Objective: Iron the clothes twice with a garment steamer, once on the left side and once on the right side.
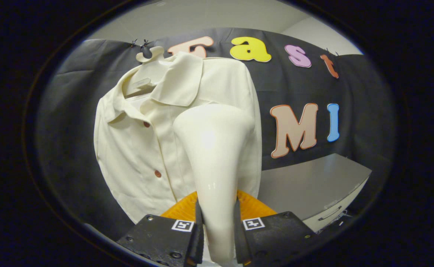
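A cream, short-collared shirt (142, 148) with small red-brown buttons hangs on a pale hanger (148, 55) against the black cloth wall. My gripper (217, 226) is shut on the neck of a glossy white garment steamer (213, 148), one black finger on each side. The steamer's wide head rises ahead of the fingers and lies over the shirt's right half, below the collar; whether it touches the cloth I cannot tell. An orange part (252, 209) of the steamer shows behind the fingers.
A grey cabinet top (313, 185) with a drawer front and handle (330, 215) stands to the right of the shirt, below the cloth wall. A light wall and ceiling rise above the cloth.
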`<control>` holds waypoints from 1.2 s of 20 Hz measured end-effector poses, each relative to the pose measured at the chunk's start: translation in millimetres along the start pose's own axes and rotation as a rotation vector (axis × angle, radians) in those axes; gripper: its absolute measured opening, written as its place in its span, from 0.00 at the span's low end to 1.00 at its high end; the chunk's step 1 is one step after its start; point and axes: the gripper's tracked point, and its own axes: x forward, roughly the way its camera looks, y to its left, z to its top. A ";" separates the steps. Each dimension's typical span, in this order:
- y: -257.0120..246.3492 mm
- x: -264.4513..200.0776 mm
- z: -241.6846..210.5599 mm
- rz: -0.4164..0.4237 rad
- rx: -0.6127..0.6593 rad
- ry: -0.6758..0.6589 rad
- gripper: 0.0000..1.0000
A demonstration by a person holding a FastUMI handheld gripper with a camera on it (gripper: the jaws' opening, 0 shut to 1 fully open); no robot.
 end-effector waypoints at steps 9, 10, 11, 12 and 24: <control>-17.5 6.7 -79.2 -0.022 -0.022 0.132 0.34; -18.4 8.2 -86.5 -0.025 -0.027 0.145 0.34; -20.0 9.1 -93.9 -0.026 -0.033 0.159 0.34; -22.0 9.7 -101.5 -0.024 -0.037 0.175 0.34; -40.5 22.5 -200.3 -0.047 -0.079 0.356 0.34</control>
